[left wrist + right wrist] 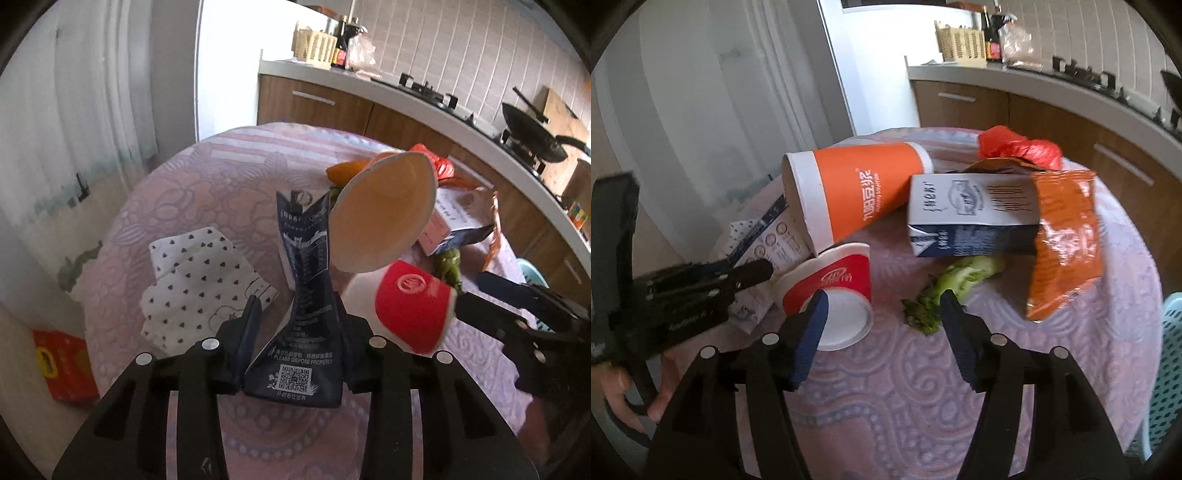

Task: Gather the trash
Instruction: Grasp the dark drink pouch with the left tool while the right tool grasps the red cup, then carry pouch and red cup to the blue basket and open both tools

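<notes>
My left gripper (pixel 295 314) is shut on a flattened dark blue carton (pixel 304 280), pinched at its waist and held above the round table (pixel 207 177). A big orange cup (pixel 857 188) lies on its side, a small red cup (pixel 834 291) in front of it. My right gripper (pixel 881 314) is open and empty, just before the red cup and a green vegetable stalk (pixel 956 280). A white and blue milk carton (pixel 971 218), an orange snack bag (pixel 1067 240) and a red bag (pixel 1019 146) lie beyond. The left gripper also shows in the right wrist view (pixel 753 275).
A heart-print napkin (pixel 199 280) lies at the table's left. A kitchen counter (pixel 443 107) with stove and pan runs behind. A light blue basket (pixel 1171 369) stands at the right of the table. A red box (pixel 62 362) sits on the floor at left.
</notes>
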`<control>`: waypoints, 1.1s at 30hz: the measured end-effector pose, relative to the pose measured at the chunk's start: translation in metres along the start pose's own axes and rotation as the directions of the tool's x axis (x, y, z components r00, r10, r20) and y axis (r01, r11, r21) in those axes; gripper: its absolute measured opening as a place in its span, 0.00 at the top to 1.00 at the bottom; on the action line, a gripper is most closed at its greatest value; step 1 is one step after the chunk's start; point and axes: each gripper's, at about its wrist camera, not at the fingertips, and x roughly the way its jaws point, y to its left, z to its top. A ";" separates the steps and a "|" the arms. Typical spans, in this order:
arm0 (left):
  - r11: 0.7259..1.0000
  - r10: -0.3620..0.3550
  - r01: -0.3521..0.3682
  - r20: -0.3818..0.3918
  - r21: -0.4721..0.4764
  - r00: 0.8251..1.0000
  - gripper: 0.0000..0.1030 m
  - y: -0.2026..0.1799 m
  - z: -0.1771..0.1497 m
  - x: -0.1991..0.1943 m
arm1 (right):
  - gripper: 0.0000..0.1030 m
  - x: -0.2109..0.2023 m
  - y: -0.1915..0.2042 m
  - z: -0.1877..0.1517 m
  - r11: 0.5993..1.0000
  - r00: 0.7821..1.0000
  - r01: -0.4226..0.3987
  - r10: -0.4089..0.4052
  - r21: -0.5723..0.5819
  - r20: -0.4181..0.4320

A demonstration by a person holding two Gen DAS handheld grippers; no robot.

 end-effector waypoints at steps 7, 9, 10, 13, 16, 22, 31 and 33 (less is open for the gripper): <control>1.000 -0.020 0.021 0.040 -0.023 0.999 0.66 0.004 -0.005 -0.020 | 0.42 0.011 -0.003 0.011 0.998 0.998 -0.062 0.063 0.025 -0.031; 0.999 -0.018 0.019 0.046 -0.026 0.999 0.66 0.004 -0.005 -0.023 | 0.39 0.017 -0.003 0.014 0.995 0.995 -0.092 0.093 0.033 -0.039; 0.999 -0.017 0.018 0.046 -0.026 0.999 0.66 0.005 -0.005 -0.024 | 0.38 0.020 -0.002 0.017 0.994 0.994 -0.099 0.101 0.035 -0.046; 0.999 -0.025 0.026 0.054 -0.031 0.998 0.66 0.006 -0.006 -0.029 | 0.38 0.019 -0.003 0.021 0.994 0.992 -0.110 0.110 0.008 -0.059; 0.999 -0.025 0.027 0.064 -0.025 0.998 0.66 0.005 -0.006 -0.031 | 0.35 0.009 -0.006 0.020 0.994 0.994 -0.096 0.094 -0.044 -0.058; 0.999 -0.034 0.037 0.096 -0.032 0.995 0.66 0.003 -0.005 -0.039 | 0.33 0.017 -0.002 0.021 0.994 0.992 -0.096 0.092 -0.043 -0.087; 0.998 -0.045 0.050 0.115 -0.040 0.992 0.66 0.008 -0.006 -0.054 | 0.33 0.069 0.006 0.020 0.984 0.965 -0.173 0.177 0.037 -0.194; 0.998 -0.050 0.052 0.083 -0.022 0.995 0.66 0.008 -0.009 -0.050 | 0.35 0.069 0.010 0.020 0.988 0.969 -0.155 0.156 0.021 -0.191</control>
